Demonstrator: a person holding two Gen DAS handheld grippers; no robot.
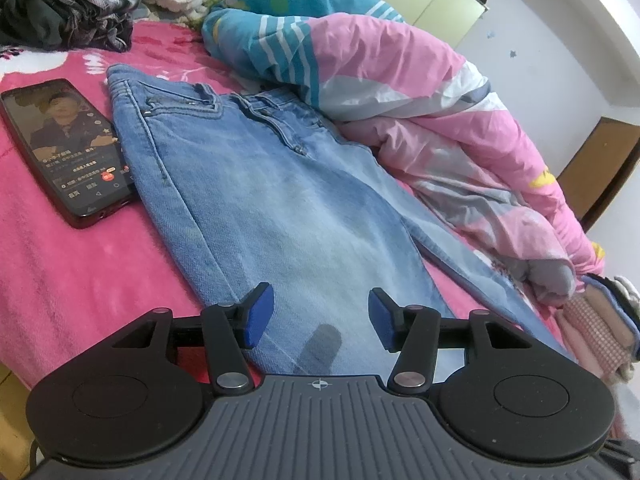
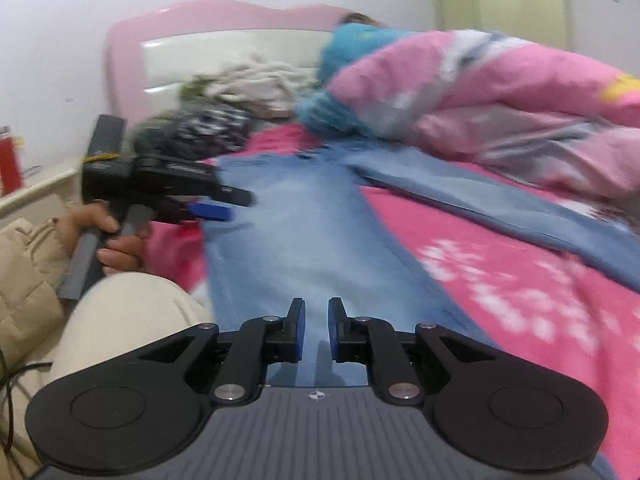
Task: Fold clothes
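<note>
Two grippers over one pair of jeans on a pink bed.

One pair of light-blue jeans [image 1: 256,184] lies flat on the pink bedspread [image 1: 60,280], waistband toward the headboard [image 2: 224,32], the legs spreading apart toward the foot of the bed. The left gripper [image 1: 320,316] hovers low above one leg with its blue pads well apart and nothing between them; a hand [image 2: 116,236] in a beige sleeve grips its handle at the bed's edge. The right gripper [image 2: 316,330] points along the same leg, its fingers drawn nearly together with only a thin gap, no cloth pinched. A phone [image 1: 64,144] with its screen lit rests just beside the jeans' waistband. A rumpled pink-and-blue quilt [image 1: 420,92] overlaps the waistband's far side, and dark checked clothes [image 1: 68,0] are heaped near the headboard.
</note>
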